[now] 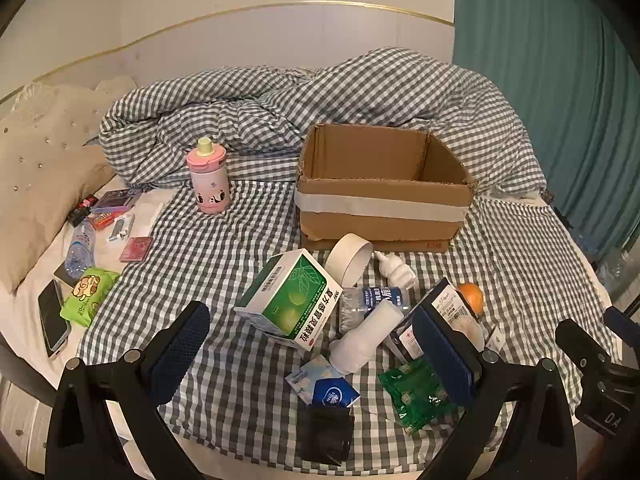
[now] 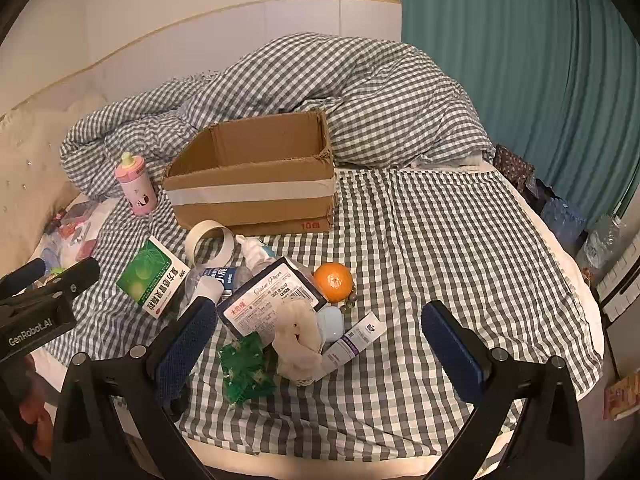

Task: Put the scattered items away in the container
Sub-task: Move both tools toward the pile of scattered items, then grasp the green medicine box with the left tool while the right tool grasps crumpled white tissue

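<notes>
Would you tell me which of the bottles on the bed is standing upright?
The pink bottle with the pale yellow cap, left of the cardboard box. The white bottle and the clear blue-labelled bottle lie on their sides in the pile.

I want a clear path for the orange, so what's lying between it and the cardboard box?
Only bare checked sheet lies between the orange and the cardboard box, shown best in the right wrist view.

beside the cardboard box (image 1: 380, 208), the water bottle (image 1: 374, 300) is half hidden under the white tube (image 1: 366, 338); its label is unreadable.
</notes>
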`<state>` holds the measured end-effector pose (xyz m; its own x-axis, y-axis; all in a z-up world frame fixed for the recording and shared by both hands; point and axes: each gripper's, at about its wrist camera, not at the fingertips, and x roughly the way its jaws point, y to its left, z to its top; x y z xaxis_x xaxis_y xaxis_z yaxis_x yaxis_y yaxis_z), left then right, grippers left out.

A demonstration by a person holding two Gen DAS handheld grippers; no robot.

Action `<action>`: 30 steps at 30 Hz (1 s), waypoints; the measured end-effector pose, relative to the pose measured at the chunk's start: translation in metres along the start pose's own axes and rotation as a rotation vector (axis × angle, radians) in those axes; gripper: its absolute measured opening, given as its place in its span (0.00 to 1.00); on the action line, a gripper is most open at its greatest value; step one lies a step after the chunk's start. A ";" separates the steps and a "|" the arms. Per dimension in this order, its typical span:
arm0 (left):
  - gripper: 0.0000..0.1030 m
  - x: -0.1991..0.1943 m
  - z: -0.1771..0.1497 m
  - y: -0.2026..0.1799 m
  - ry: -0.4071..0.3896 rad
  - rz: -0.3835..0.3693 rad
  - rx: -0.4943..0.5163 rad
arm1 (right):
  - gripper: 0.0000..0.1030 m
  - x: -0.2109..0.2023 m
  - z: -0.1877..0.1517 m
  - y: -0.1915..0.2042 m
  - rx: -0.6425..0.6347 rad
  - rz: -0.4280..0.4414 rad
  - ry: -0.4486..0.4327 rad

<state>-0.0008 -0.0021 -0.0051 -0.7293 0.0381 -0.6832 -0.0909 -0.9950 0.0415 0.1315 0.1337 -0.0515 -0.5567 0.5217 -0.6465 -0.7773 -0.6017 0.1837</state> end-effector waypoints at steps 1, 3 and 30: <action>1.00 0.001 0.000 0.001 0.001 -0.003 -0.002 | 1.00 0.002 0.000 0.000 0.001 0.000 0.005; 1.00 0.006 0.000 0.006 0.007 -0.004 -0.007 | 1.00 0.006 0.001 0.001 0.002 -0.001 0.015; 1.00 0.099 -0.033 0.011 0.176 -0.039 0.021 | 1.00 0.129 -0.045 -0.002 -0.013 -0.001 0.315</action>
<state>-0.0518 -0.0122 -0.0963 -0.5953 0.0580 -0.8014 -0.1319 -0.9909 0.0264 0.0746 0.1754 -0.1686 -0.4361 0.3100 -0.8448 -0.7729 -0.6098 0.1752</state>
